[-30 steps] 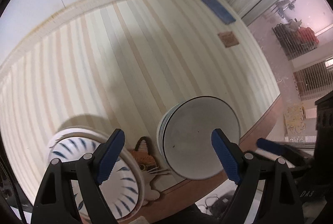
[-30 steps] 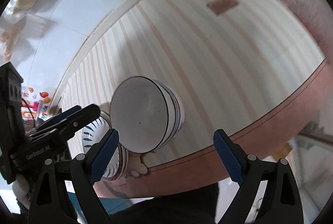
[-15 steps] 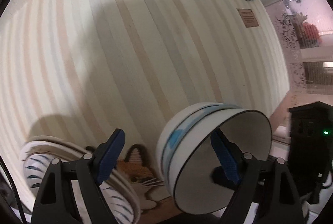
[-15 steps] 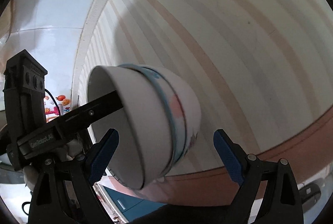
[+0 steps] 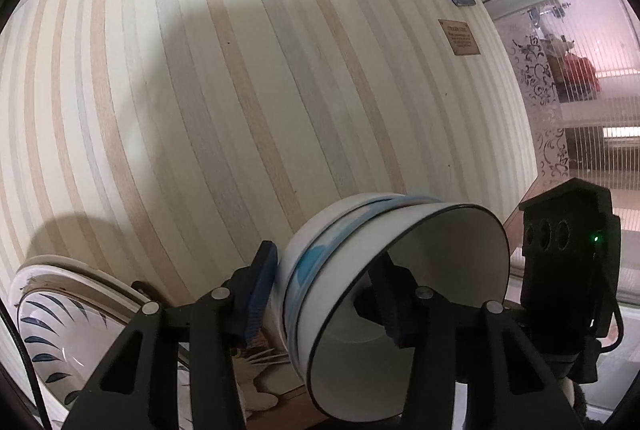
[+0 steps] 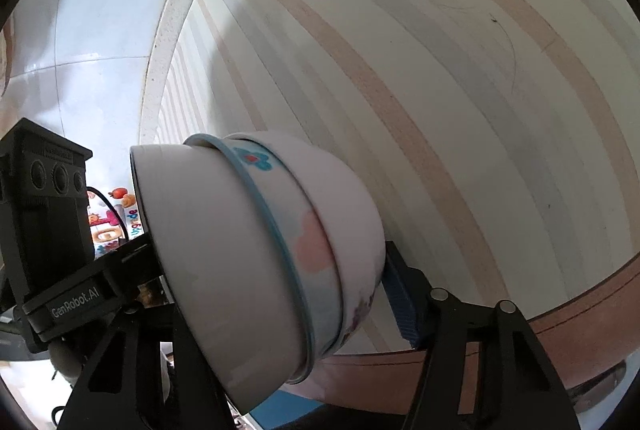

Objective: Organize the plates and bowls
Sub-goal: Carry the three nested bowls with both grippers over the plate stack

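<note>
**Both grippers closed in on the nested bowls**

The striped table [image 5: 248,102] filled most of both views, its brown edge running near the bottom of the frames. At the near edge stood a stack of nested bowls [image 5: 360,270]: a white one with a dark rim on top, seated inside a bowl with a blue rim band and blue and pink patches. Just beside the stack, on its left in the left wrist view, lay a patterned plate [image 5: 60,318] with dark blue leaf strokes, and a cat-shaped mat [image 5: 260,382] peeked out between the two.

The left gripper [image 5: 324,294] straddled the near wall of the stack, one pad against the outside and the other inside the top bowl; its jaws were closing and appeared to be pinching that wall. The right gripper [image 6: 280,294] took the stack from the other side, one blue pad at the outer wall, the other finger hidden behind the bowls; its jaws were closing too, with the stack between them.

The step in hand looked like securing the bowls for a two-handed lift. The next move probably called for both grips to settle firmly, then a level rise, so the nested bowls would not slip apart or knock the plate.
</note>
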The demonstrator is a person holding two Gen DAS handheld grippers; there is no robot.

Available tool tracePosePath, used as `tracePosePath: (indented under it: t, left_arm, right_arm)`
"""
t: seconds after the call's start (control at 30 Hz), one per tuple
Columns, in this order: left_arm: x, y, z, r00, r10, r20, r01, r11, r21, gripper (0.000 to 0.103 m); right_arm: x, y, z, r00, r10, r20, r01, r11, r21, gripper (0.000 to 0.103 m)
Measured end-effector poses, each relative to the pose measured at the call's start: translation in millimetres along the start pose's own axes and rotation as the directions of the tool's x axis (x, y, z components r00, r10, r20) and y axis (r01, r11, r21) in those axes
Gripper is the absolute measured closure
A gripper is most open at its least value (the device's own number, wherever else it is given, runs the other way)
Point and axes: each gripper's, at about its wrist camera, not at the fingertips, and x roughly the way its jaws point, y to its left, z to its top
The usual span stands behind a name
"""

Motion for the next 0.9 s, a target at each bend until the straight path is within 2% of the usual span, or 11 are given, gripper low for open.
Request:
tracePosePath:
  t: [0.47,0.9]
  left_arm:
    - [-6,-1,-2,1.0,0.009,0.03,-0.008,1.0,-0.014,0.06]
    - [-45,15,-5,0.995,0.022,0.099,-0.018,0.999,-0.043,0.06]
  right_arm:
    - [-4,-2,-11,1.0,0.017,0.018,-0.017,1.0,-0.001,0.04]
    - [-5,38,-17,1.0,0.008,0.02,-0.006,0.996,-0.093,0.04]
